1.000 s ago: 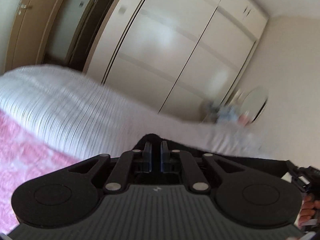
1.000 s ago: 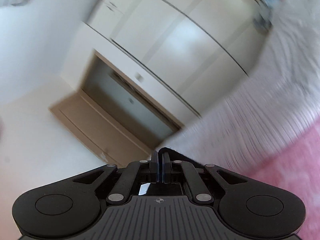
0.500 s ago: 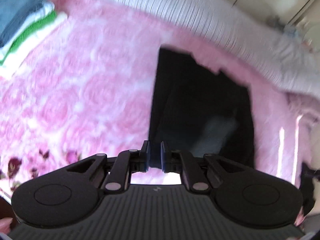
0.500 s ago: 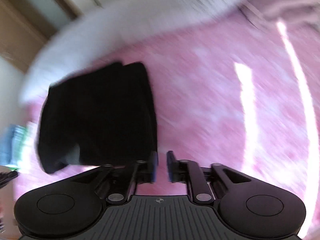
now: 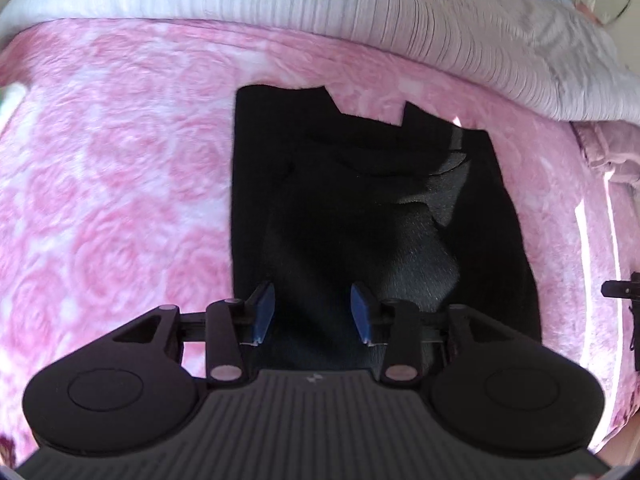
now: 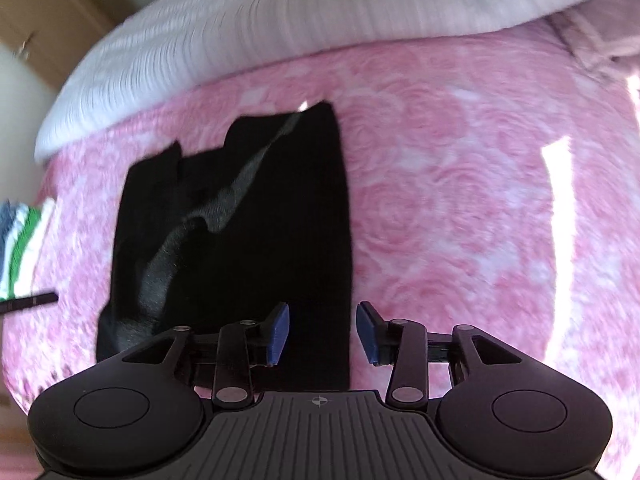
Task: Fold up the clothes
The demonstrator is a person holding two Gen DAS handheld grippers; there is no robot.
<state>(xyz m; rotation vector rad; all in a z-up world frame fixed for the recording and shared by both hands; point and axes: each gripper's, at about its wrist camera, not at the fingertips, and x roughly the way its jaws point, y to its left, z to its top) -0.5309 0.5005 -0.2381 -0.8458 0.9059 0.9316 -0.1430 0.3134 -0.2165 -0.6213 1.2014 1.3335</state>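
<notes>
Both hand-held grippers, left (image 5: 312, 314) and right (image 6: 323, 332), tilt steeply down over the black garment (image 5: 372, 216), jaws just opened, gripping nothing.

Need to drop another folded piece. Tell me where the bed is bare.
Bare pink blanket lies right of the black garment, up to the white duvet. The left is crowded: a folded stack sits there.

Both claws just opened, releasing the black garment (image 5: 360, 208) (now flat on the bed).

You are looking down at a bed where a pink rose-patterned blanket (image 5: 120, 184) is lying below a white ribbed duvet (image 5: 320, 4), sunlight streaking across it.
</notes>
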